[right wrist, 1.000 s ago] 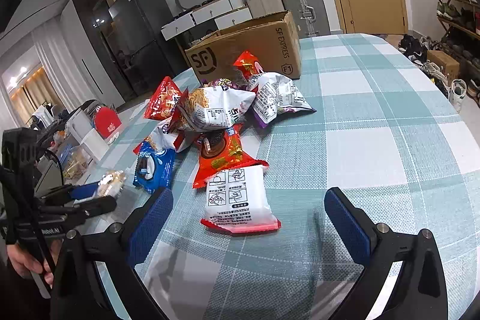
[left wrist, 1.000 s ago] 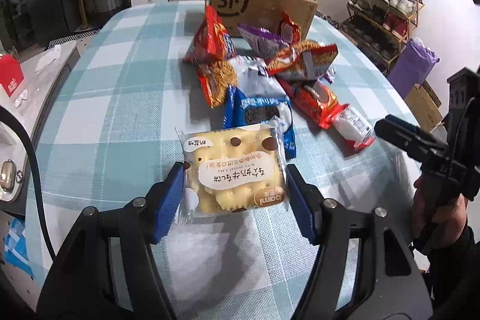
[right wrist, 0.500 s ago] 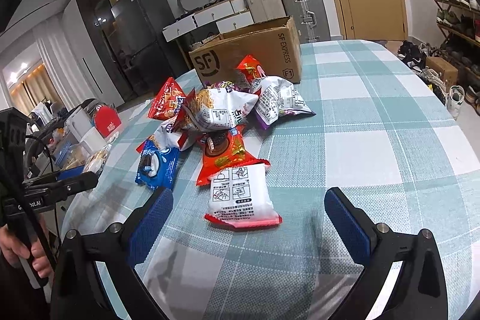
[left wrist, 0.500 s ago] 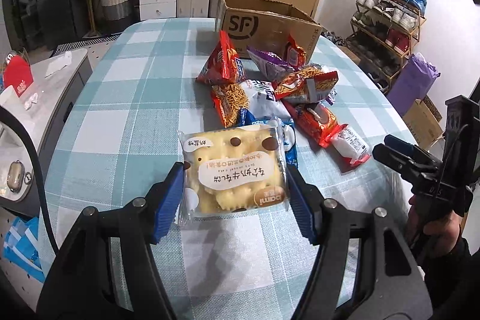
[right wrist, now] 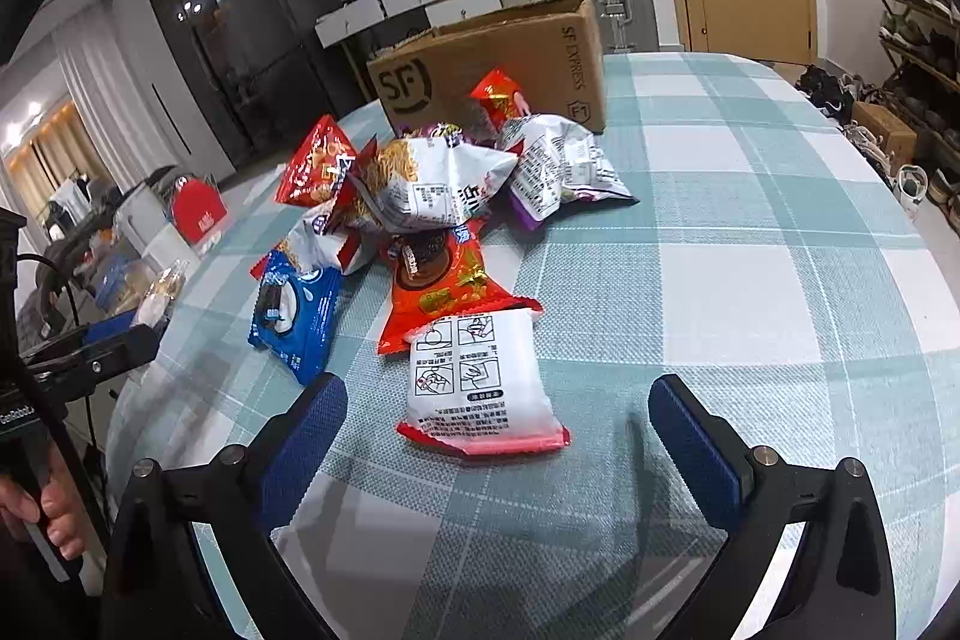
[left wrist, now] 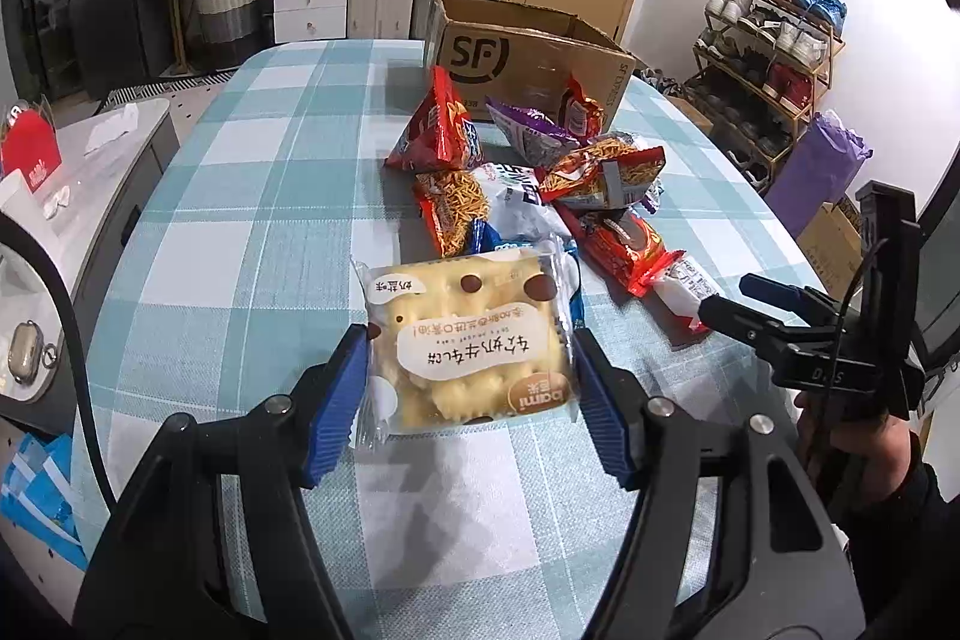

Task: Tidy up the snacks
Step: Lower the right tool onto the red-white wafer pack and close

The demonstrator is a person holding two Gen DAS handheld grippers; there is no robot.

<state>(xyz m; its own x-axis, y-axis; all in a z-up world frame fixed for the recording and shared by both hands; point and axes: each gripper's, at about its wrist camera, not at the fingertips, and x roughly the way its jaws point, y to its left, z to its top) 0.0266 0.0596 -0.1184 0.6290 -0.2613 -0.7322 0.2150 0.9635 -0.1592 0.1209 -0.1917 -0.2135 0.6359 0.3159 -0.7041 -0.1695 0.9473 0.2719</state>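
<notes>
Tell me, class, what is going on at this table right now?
A person holds a gripper in each hand, sorting snacks. The left gripper is closed on a yellow cracker pack, lifted above the checked tablecloth. The right gripper hangs with jaws open over a white and red packet, not touching it. More snacks lie heaped before an open cardboard box.

Left claw (left wrist: pixel 471 400) showing black plastic arms, ribbed blue pads, silver screws at the joints. Right claw (right wrist: pixel 495 445) looking the same: black frame, blue textured pads, round silver screws. A thin black cable is running along each handle. The person is wearing a dark sleeve (left wrist: pixel 894 514).
</notes>
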